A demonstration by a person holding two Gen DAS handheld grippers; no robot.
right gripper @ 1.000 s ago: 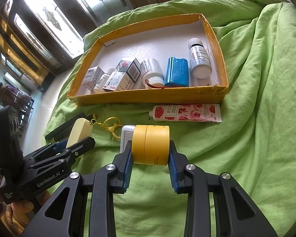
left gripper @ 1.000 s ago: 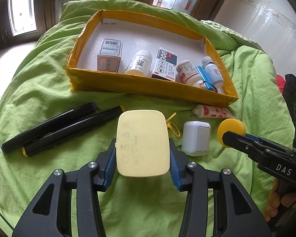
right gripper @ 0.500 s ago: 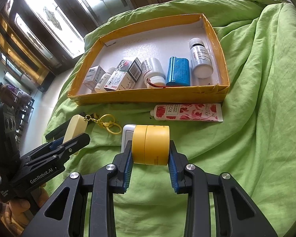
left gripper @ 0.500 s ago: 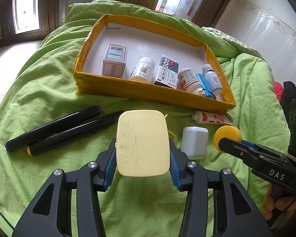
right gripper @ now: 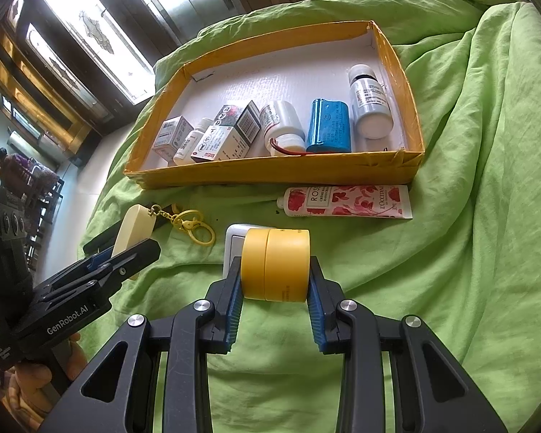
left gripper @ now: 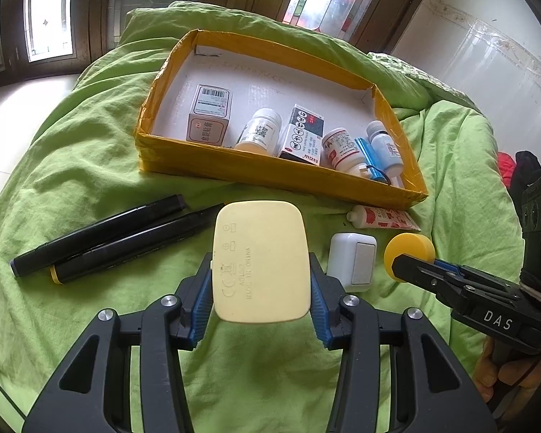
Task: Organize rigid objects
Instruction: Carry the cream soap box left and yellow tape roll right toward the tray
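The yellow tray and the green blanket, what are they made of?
Tray: looks like cardboard wrapped in glossy yellow tape, creased at the corners, white inside. Blanket: soft matte cloth, probably cotton, with lots of wrinkles and folds.

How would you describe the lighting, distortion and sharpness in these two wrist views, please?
Left wrist view: soft daylight, no harsh shadows; fisheye bends the yellow tray and darkens the corners; the cream device in the left gripper is sharp. Right wrist view: the windows are blown out; print on the hand cream tube stays legible; the yellow jar in the right gripper is crisp.
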